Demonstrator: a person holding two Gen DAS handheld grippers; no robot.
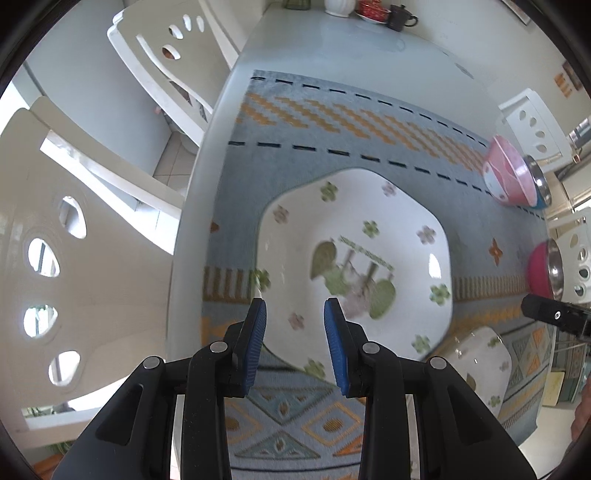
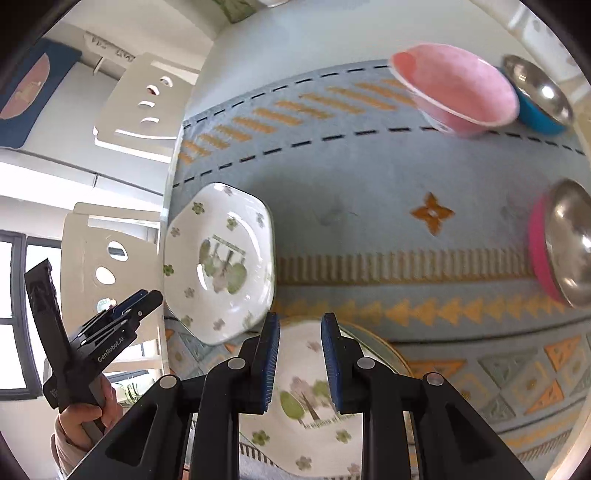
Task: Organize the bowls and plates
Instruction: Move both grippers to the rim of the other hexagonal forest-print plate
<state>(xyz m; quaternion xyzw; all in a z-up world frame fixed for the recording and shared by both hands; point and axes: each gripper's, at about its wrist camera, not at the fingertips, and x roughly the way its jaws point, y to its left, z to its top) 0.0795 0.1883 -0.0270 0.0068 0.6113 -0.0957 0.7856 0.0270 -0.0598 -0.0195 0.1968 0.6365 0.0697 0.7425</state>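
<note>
A big white plate with green flower prints (image 1: 354, 236) lies flat on the patterned cloth, directly under my left gripper (image 1: 295, 308). Its blue pads stand a little apart with nothing between them. A second flowered plate (image 2: 314, 398) lies below my right gripper (image 2: 299, 321), whose pads also stand narrowly apart and grip nothing. That plate shows at the lower right in the left wrist view (image 1: 480, 365). A pink bowl (image 2: 458, 85), a blue steel-lined bowl (image 2: 539, 99) and a magenta steel-lined bowl (image 2: 561, 243) stand further along the cloth.
White chairs (image 1: 74, 258) stand close along the table's left edge (image 1: 192, 229). At the far end are a white pot (image 1: 338, 6), red dishes (image 1: 373, 10) and a black mug (image 1: 400, 17). A hand (image 2: 81, 417) holds the left gripper (image 2: 147, 299) off that edge.
</note>
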